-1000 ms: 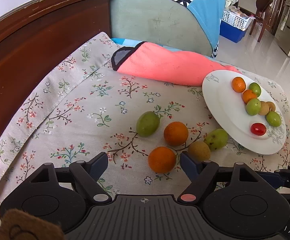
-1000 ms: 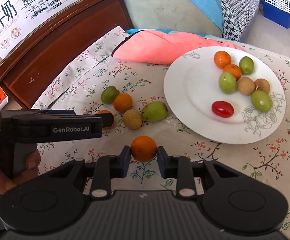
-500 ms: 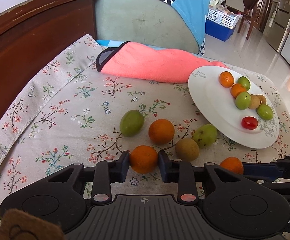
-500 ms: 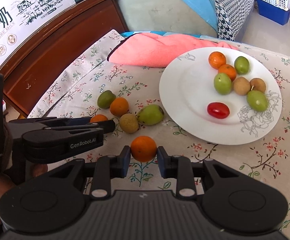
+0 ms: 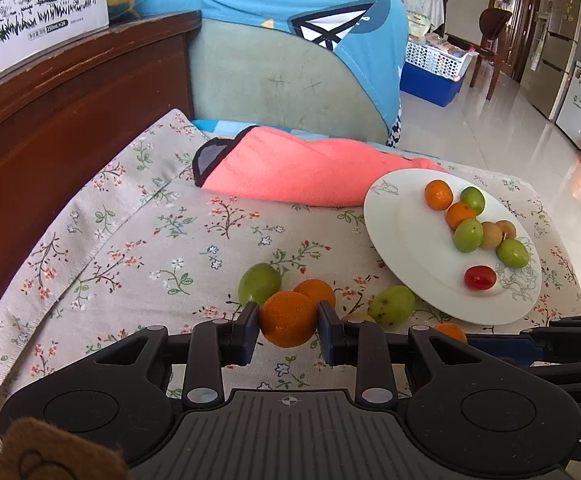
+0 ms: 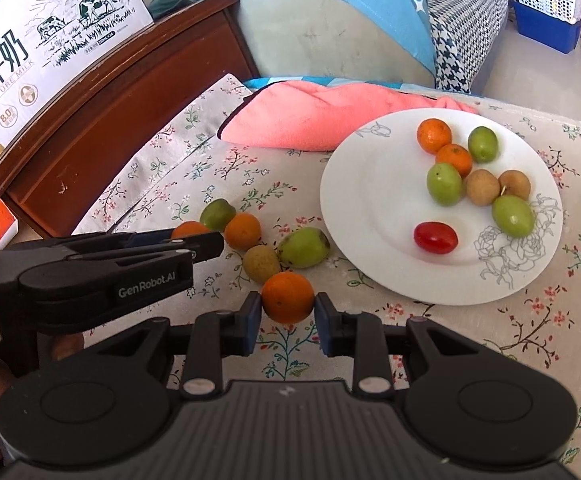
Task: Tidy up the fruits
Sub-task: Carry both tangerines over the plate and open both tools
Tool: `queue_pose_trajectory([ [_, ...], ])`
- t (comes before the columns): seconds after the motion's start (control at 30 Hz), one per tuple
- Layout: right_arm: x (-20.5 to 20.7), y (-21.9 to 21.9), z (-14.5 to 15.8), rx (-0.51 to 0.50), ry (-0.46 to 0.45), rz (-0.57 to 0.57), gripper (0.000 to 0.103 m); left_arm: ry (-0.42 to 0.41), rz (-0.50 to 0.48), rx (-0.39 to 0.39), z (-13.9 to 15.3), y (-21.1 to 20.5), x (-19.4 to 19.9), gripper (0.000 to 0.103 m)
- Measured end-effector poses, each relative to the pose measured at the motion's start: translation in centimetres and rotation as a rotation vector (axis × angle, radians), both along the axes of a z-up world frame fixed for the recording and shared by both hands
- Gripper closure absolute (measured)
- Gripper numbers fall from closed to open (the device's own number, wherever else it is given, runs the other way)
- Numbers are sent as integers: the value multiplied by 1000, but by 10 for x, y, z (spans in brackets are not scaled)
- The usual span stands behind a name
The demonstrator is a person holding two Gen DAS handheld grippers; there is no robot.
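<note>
Basically, white plate (image 6: pixel 370 248) ahead-right of both claws holds eight fruits.
Left claw (image 5: pixel 288 318) clenched on orange (image 5: pixel 288 323); right claw (image 6: pixel 287 307) grasping another orange (image 6: pixel 287 297); loose fruits (image 6: pixel 304 247) just ahead.

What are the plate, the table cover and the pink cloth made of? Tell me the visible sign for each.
Plate: probably glazed ceramic, though glossy melamine is possible; smooth white surface with soft sheen and a printed grey flower outline.
Table cover: woven fabric, matte, floral print, with a stitched hem and folds.
Pink cloth: soft fleece or microfibre by its fuzzy nap; dark binding on its edge.
</note>
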State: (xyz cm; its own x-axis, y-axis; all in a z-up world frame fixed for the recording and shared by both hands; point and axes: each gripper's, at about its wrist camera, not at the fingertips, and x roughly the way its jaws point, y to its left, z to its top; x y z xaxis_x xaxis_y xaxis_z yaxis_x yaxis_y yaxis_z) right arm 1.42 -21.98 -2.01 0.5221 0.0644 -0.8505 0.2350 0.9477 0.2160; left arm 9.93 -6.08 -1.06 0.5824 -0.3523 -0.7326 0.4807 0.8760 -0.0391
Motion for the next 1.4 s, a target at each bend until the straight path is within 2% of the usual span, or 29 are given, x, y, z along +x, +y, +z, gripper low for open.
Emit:
queue_pose_trajectory([
  [0.23,1,-6,11,-7,-35,-12,74,-40,-12,-13,10,-3,-1,75],
  [0.43,2,-22,31,-24,-101,-51,74,-104,-29,-50,27,-10,-2,75],
  [0.77,-4,-64,62,-56,-197,-194,74,-143,-76,-99,40,-38,3,75],
  [0.93,-3,-79,58,-37,-186,-263,74,-134,-107,-82,32,-55,6,74],
  [1.13,1,-89,40,33,-131,-327,74,-103,-137,-77,20,-73,12,74],
  [1.4,5,-94,27,22,-88,-408,74,-51,-149,-61,2,-93,21,74],
])
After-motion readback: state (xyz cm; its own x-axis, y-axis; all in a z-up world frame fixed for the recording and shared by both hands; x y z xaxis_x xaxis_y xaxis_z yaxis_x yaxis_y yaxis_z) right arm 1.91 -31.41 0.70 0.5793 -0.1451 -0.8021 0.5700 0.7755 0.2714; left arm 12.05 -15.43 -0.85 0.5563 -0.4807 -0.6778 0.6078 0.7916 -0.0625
